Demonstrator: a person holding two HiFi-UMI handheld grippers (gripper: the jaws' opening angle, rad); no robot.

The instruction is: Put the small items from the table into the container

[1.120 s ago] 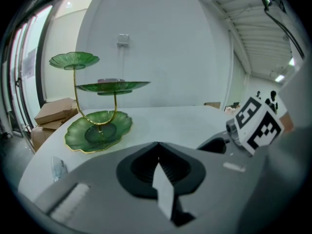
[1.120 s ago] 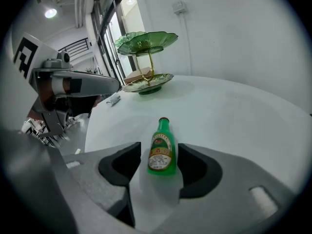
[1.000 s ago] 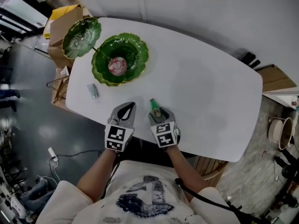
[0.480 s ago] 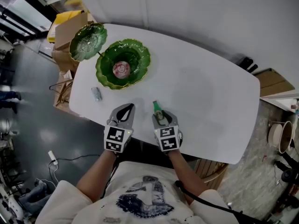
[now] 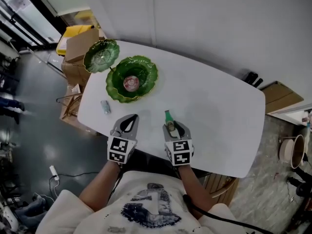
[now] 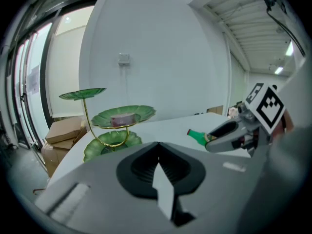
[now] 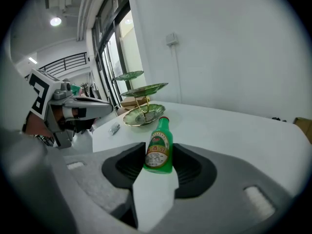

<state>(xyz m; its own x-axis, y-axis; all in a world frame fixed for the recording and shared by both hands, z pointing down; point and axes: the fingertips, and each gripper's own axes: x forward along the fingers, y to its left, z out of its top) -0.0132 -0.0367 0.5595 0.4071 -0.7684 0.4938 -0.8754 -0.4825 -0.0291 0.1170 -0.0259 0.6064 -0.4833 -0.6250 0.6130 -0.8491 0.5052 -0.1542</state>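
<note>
My right gripper (image 5: 171,126) is shut on a small green bottle (image 5: 168,117) with a label, and holds it above the white table (image 5: 219,111) near its front edge. The bottle (image 7: 159,149) stands between the jaws with its neck pointing ahead. My left gripper (image 5: 131,118) hangs beside it, shut and empty, its tips (image 6: 157,146) meeting. A tiered stand of green leaf dishes (image 5: 132,77) is at the table's far left, with a pink item (image 5: 130,83) in its middle dish. A small grey item (image 5: 105,106) lies on the table left of my left gripper.
Cardboard boxes (image 5: 80,45) stand on the floor beyond the table's left end, and another box (image 5: 278,94) at its right. The table's front edge runs just under both grippers. A wall (image 5: 204,28) closes the far side.
Both grippers have risen from the table. The green bottle has gone up with the right gripper. The stand and the grey item have not moved on the table.
</note>
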